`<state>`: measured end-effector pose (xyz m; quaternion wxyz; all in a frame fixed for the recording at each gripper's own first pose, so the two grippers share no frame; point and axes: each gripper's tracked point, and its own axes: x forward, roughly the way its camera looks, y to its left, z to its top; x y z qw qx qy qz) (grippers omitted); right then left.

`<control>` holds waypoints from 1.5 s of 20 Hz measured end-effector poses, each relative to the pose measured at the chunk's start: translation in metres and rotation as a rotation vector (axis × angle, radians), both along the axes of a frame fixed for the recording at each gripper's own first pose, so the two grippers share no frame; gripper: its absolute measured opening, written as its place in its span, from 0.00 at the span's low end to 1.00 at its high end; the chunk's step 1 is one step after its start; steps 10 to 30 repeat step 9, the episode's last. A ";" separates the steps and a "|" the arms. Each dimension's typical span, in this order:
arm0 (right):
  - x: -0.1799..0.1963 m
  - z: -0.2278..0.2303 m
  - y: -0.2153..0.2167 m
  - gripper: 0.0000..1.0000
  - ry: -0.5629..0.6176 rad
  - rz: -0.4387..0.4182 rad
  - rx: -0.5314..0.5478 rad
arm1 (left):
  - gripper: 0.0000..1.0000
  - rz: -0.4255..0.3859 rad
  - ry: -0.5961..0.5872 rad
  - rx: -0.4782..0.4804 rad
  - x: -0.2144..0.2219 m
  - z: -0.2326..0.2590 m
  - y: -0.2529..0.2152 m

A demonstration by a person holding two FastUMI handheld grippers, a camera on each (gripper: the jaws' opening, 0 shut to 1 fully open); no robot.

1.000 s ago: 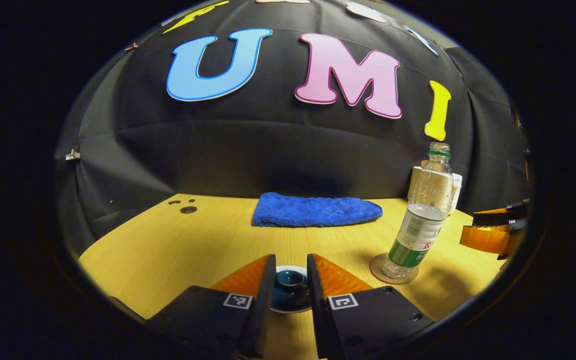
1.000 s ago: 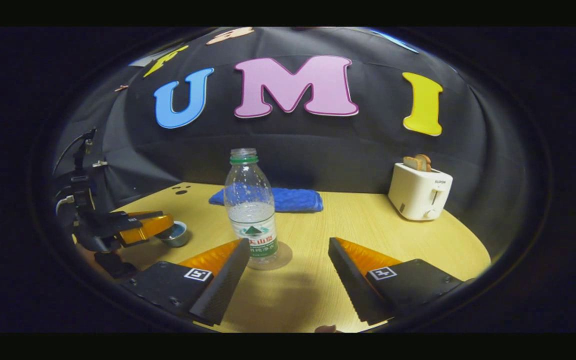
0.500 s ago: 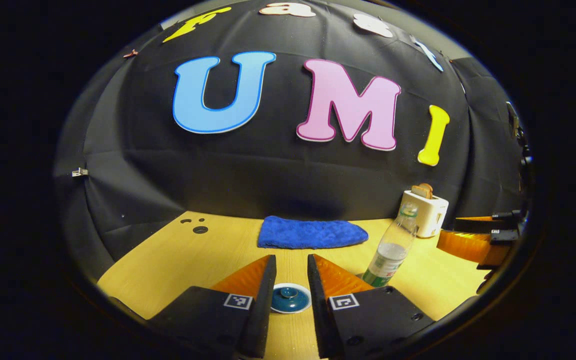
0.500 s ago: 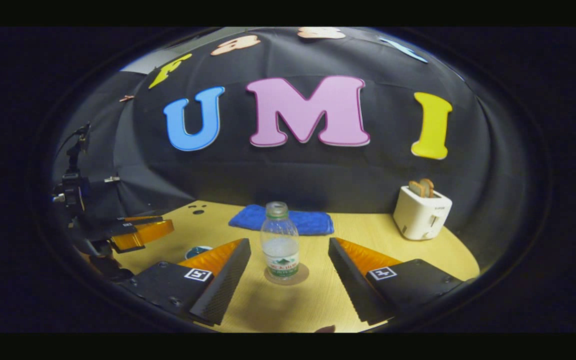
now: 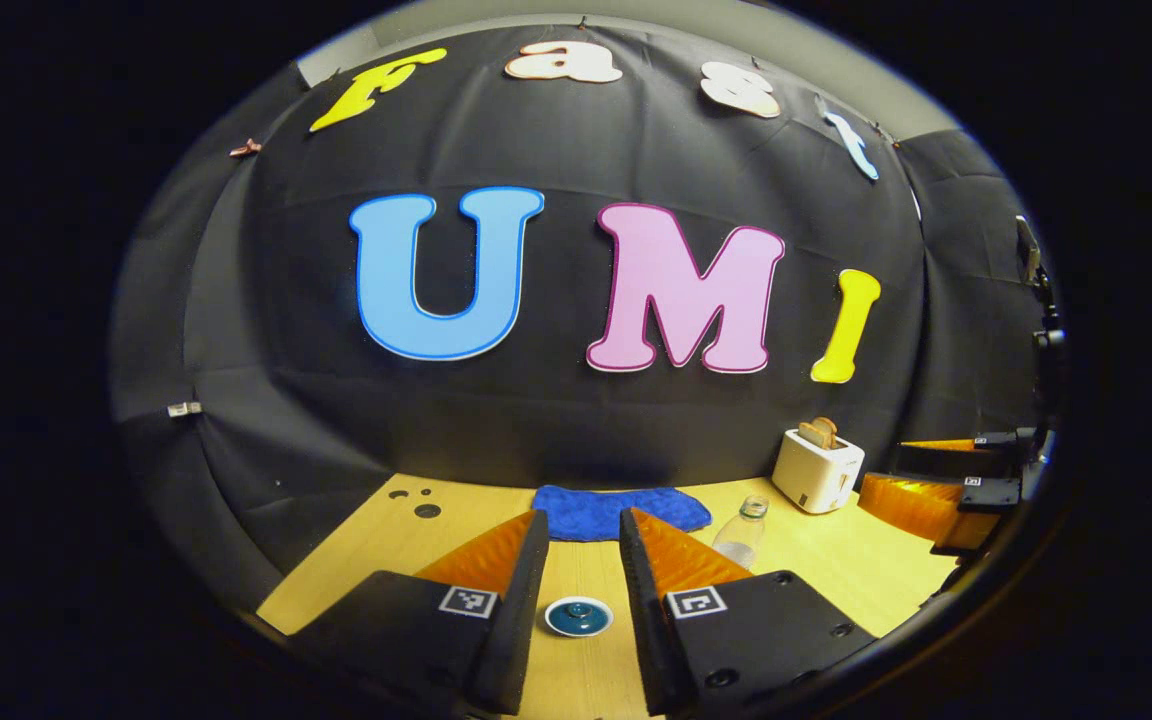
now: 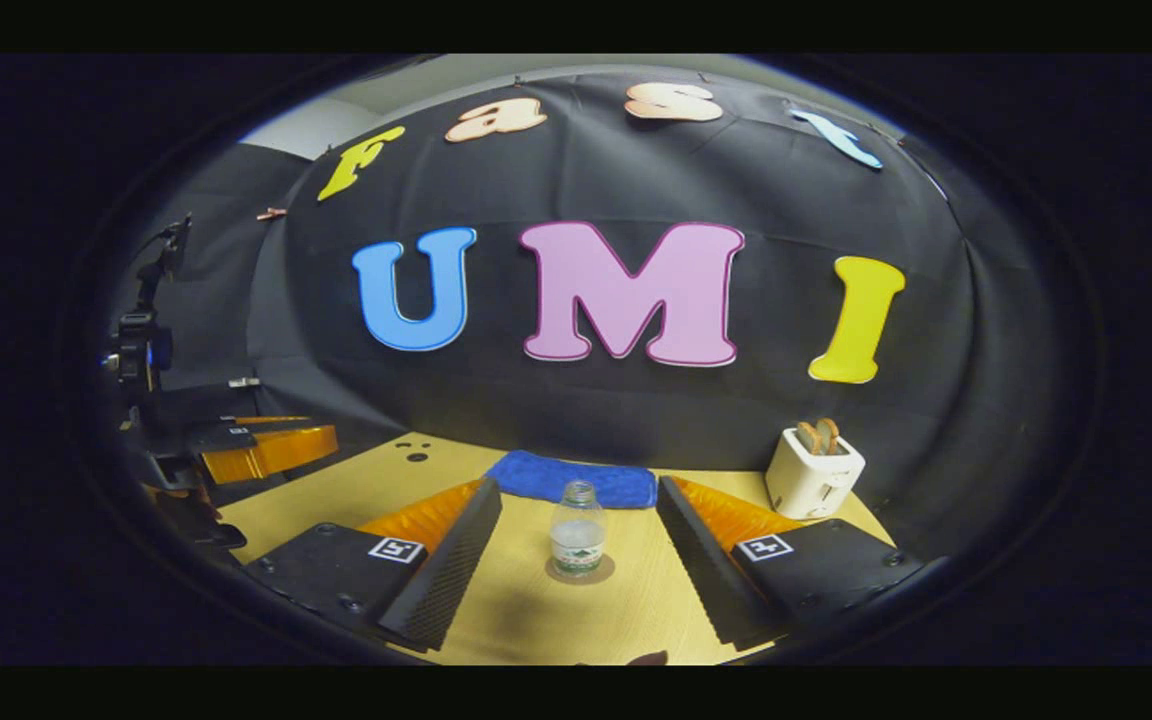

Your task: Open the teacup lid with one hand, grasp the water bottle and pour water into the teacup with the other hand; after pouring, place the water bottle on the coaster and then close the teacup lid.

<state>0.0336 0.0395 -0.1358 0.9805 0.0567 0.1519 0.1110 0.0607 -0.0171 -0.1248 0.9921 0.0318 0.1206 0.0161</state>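
Sitting on the teacup [image 5: 578,617] on the table [image 5: 576,675], the lid is showing closed in the left gripper view, between the left gripper [image 5: 577,560], whose fingers are standing apart and touching nothing. Judging by that, the task is looking finished. Standing upright on its coaster [image 6: 580,571] in the right gripper view, the water bottle [image 6: 577,530] is resting untouched; the right gripper [image 6: 577,530] is hanging wide open, holding nothing.
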 end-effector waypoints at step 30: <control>-0.017 0.049 0.004 0.97 -0.057 -0.007 0.007 | 0.68 -0.022 -0.010 0.017 -0.035 0.030 0.003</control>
